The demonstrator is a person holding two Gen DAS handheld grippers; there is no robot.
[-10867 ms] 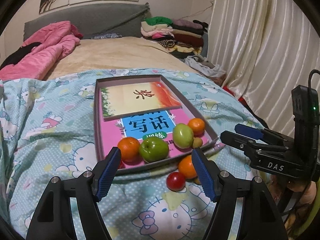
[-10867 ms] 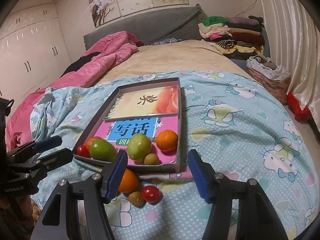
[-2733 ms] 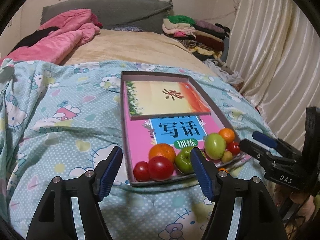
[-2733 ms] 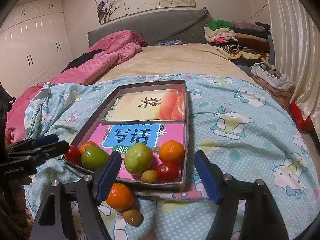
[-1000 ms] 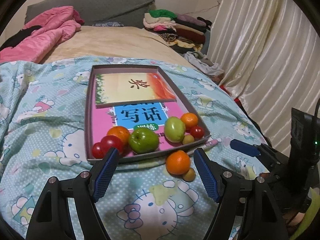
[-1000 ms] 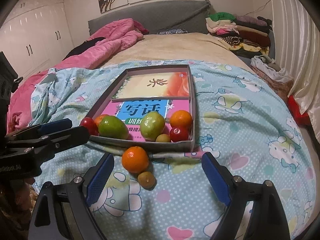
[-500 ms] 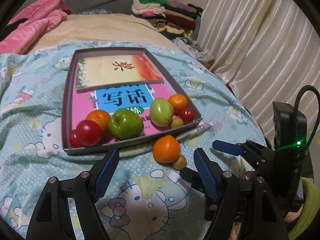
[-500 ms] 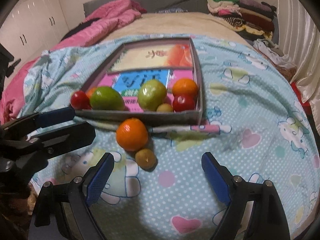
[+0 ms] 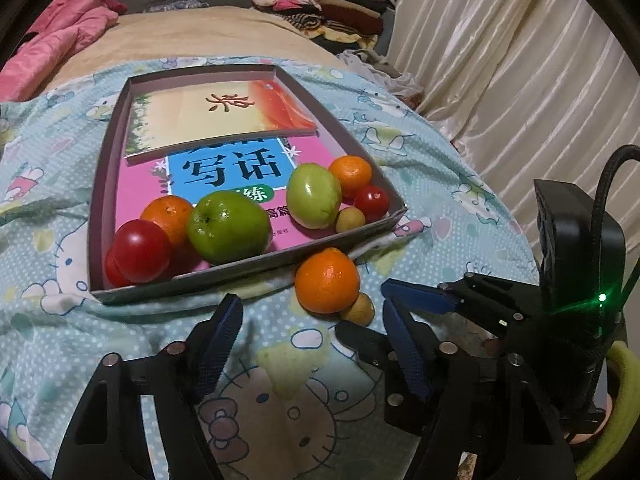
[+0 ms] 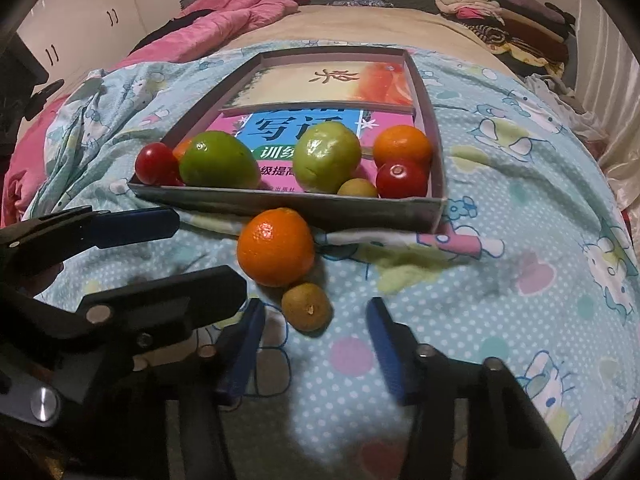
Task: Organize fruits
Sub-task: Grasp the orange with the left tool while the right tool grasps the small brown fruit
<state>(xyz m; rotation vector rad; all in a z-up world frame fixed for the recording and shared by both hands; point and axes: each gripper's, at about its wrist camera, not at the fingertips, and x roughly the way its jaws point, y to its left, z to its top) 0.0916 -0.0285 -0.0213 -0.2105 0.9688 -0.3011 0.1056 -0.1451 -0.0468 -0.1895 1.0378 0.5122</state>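
A bed's blue cartoon-print quilt (image 10: 500, 280) fills mid-frame. On it lie a shallow cardboard tray (image 10: 280, 202) at centre, and, just below its near wall, an orange (image 10: 275, 247) touching a small brownish fruit (image 10: 307, 307).

1. A pink quilt (image 10: 224, 12) lies bunched at the bed's far left.
2. Folded clothes (image 9: 320, 4) are stacked at the far right.
3. Cream curtains (image 9: 520, 80) hang alongside.
4. White wardrobe doors (image 10: 80, 20) stand behind.
5. A beige sheet (image 9: 192, 36) covers the mattress.
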